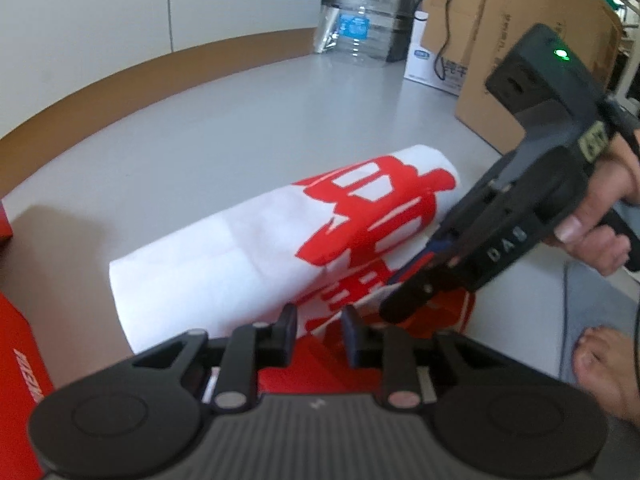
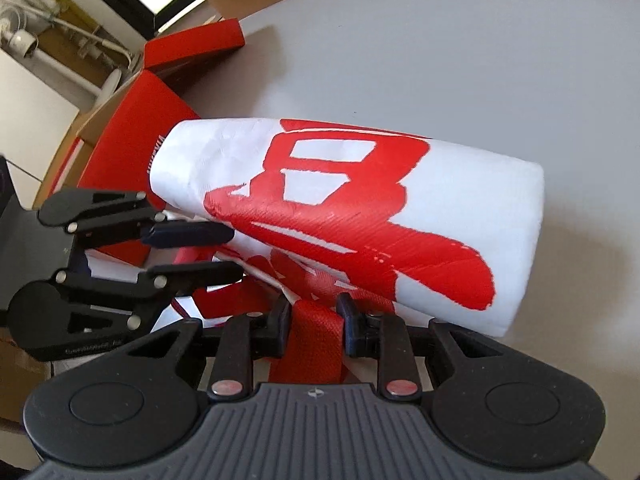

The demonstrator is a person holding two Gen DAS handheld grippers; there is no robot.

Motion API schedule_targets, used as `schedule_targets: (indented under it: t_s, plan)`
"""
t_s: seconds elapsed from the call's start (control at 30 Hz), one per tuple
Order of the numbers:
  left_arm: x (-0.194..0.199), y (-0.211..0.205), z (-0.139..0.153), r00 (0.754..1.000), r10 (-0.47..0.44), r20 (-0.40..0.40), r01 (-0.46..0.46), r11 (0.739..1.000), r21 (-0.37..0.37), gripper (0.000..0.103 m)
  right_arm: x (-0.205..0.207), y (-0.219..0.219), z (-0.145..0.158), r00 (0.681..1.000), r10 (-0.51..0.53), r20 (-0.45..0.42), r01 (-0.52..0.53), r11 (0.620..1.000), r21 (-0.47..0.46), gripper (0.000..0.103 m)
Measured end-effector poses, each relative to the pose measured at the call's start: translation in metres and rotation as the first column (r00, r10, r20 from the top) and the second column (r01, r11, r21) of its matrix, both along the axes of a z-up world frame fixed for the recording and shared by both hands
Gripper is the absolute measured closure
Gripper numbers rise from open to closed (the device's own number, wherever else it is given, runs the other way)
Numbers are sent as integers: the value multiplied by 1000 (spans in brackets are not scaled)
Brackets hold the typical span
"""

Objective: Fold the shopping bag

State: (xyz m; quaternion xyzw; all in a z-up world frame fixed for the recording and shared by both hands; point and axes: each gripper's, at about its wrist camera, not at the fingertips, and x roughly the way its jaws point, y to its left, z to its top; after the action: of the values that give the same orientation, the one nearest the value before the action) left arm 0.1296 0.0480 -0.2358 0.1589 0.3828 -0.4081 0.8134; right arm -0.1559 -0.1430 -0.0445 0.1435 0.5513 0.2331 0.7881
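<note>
A white shopping bag [image 1: 248, 240] with red lettering lies folded over on the grey table [image 1: 224, 128]. Both the left claw [image 1: 318, 330] and right claw [image 2: 314, 320] are clenched on its red near edge, beside a red box [image 2: 132, 132].

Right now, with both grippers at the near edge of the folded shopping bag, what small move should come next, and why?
Probably carry the gripped near edge a little further over the fold. The shopping bag already lies doubled over on the grey floor, the right gripper has the red handle strap between its jaws, and the left gripper sits at the same edge, so the fold looks unfinished.
</note>
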Motion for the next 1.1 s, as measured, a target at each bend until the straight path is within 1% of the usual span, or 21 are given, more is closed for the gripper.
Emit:
schedule_targets:
  t_s: [0.03,0.1,0.13,0.2,0.27,0.3,0.37,0.5,0.7,0.87,1.0,1.1]
  plan:
    - [2,0,0,1000,6,0,-6,1000,3,77,-7,-4,1,1000,2,5,-2,1000,-5,75]
    - [-11,-4,2,1000,9,6,-9,1000,15,77,-8,-3,4,999,16,34,-15,999,-44,75]
    - [-9,-15,-8,1000,5,8,-5,1000,27,77,-8,-2,6,998,25,50,-22,998,-65,74]
    - [-16,-26,-19,1000,-14,5,13,999,51,77,-12,9,10,989,90,120,-69,984,-166,68]
    - [-19,-26,-25,1000,-31,3,31,996,81,77,-19,24,13,967,174,186,-117,952,-284,58]
    - [-22,-24,-24,999,-35,19,33,996,81,77,-22,30,14,956,204,209,-130,938,-320,57]
    - [-24,-20,-22,999,-38,28,35,996,82,77,-30,43,15,931,266,250,-153,907,-393,57]
    - [-23,-11,-17,999,-41,16,39,996,79,77,-51,56,16,873,386,299,-209,850,-484,56]
    - [-25,1,-10,999,-42,18,40,996,75,77,-58,58,16,846,431,314,-230,826,-514,56]
    - [-22,11,-4,999,-38,3,37,997,70,77,-66,65,19,815,490,309,-265,790,-553,56]
    - [-19,19,2,999,-37,-4,38,997,72,77,-70,71,14,790,538,294,-295,754,-587,56]
    - [-17,25,7,999,-48,-7,48,996,81,77,-75,72,11,744,599,297,-330,715,-616,56]
